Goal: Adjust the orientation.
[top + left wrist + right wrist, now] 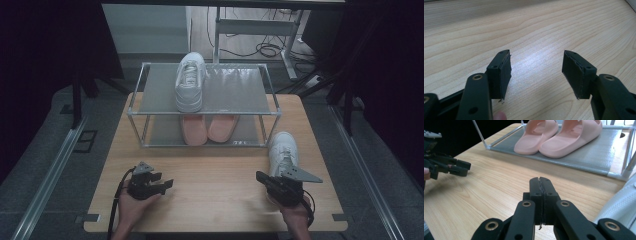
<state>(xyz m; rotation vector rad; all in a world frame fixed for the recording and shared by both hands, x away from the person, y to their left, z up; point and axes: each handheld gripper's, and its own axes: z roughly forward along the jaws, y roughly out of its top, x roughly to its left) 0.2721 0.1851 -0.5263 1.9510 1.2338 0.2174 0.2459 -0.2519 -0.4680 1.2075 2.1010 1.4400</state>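
So the left gripper has its two black jaws spread wide apart, nothing between them, just hanging over the pale wooden table top with its long wavy grain lines. The flat dark pads face each other across the gap, edges a bit frayed. A fingertip pokes in at the bottom edge, just beside the left-hand jaw.

Bare bench lies open between the left tongs and right tongs. The shoe rack blocks twelve o'clock; a white sneaker crowds the right tongs at one o'clock.
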